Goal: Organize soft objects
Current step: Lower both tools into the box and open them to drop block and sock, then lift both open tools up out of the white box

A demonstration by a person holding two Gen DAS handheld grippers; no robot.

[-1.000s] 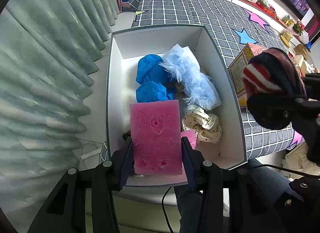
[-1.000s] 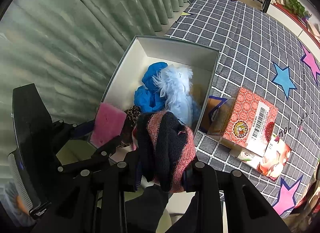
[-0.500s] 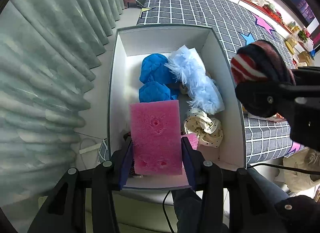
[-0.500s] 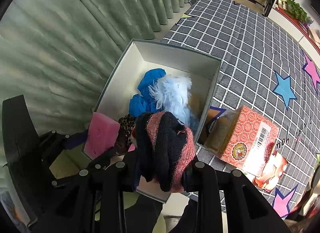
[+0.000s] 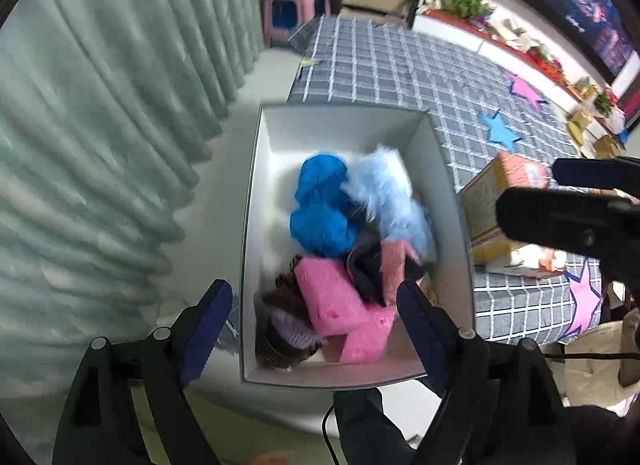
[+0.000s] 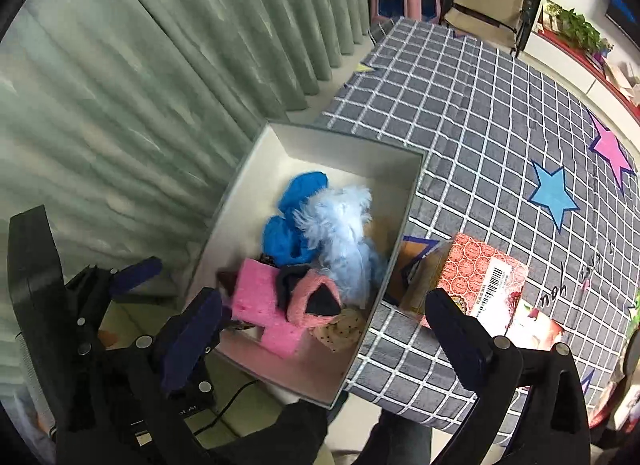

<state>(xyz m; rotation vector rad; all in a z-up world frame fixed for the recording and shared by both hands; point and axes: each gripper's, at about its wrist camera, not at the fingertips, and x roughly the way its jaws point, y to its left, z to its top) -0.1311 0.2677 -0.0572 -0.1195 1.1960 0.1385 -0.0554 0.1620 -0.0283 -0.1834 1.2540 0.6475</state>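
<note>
Left gripper: jaws opening, nothing gripped | Right gripper: jaws opening, nothing gripped | Pink sponge: lying in white box, near end | Knit sock: resting on sponge, beside fluffy light-blue item | Box: on table edge by curtain.

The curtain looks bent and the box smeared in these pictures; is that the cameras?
Yes. Left wrist view: the fisheye bows the curtain and darkens the corners; the pale blue fluff and sponge in the box are motion-blurred. Right wrist view: same bowing of the curtain, but sharper; the carton barcode shows. Light is soft daylight, no glare.
</note>
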